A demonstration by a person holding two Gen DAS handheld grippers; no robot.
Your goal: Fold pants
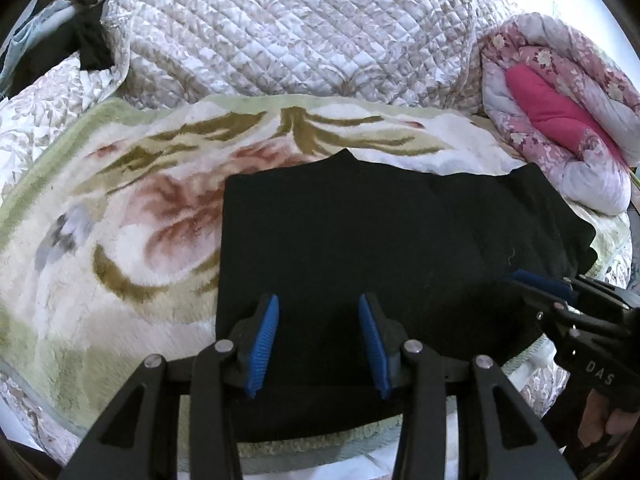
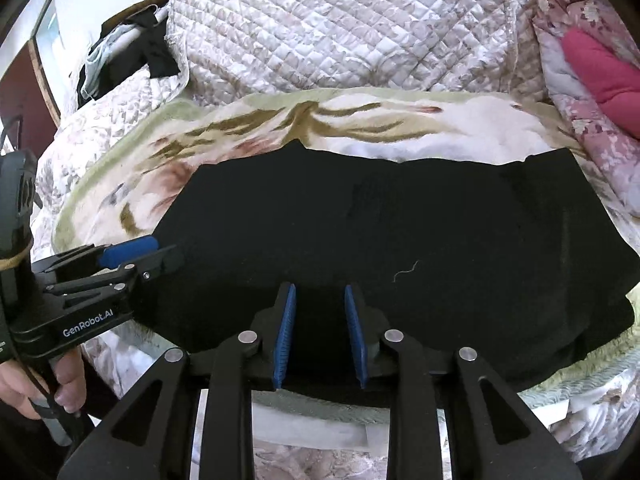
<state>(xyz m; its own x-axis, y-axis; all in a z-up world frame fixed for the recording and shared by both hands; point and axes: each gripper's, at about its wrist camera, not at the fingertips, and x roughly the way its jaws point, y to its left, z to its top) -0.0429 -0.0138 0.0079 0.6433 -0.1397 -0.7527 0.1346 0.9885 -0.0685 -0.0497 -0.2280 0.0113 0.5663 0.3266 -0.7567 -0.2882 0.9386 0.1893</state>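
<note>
Here, I hold a two-finger tool in each hand above a bed, both tilted down toward the black pants (image 1: 380, 232), which serve as my landmark. The pants lie folded into a flat, wide dark rectangle on a plush floral blanket (image 1: 120, 216) in cream, green and rust.

My left fingers (image 1: 319, 300) hover over the near left part of the pants. Their blue ribbed pads stand well apart, with only flat cloth visible between them and nothing gripped. My right fingers (image 2: 320, 288) hover over the near edge of the pants, further right. Their blue pads are parted by a narrower gap, and they too grip nothing; the cloth lies flat beneath them. From the side, in the left camera, I cannot tell how near their tips are to the fabric.

A small pale thread (image 2: 406, 270) rests on the pants just right of my right fingers. Beyond the far edge of the pants, past the blanket, a quilted white and beige bedspread (image 1: 300, 28) rises in a mound. To the far right of the pants sits a rolled pink floral comforter (image 1: 560, 120). To the far left, dark clothes (image 2: 132, 52) hang in a heap.
</note>
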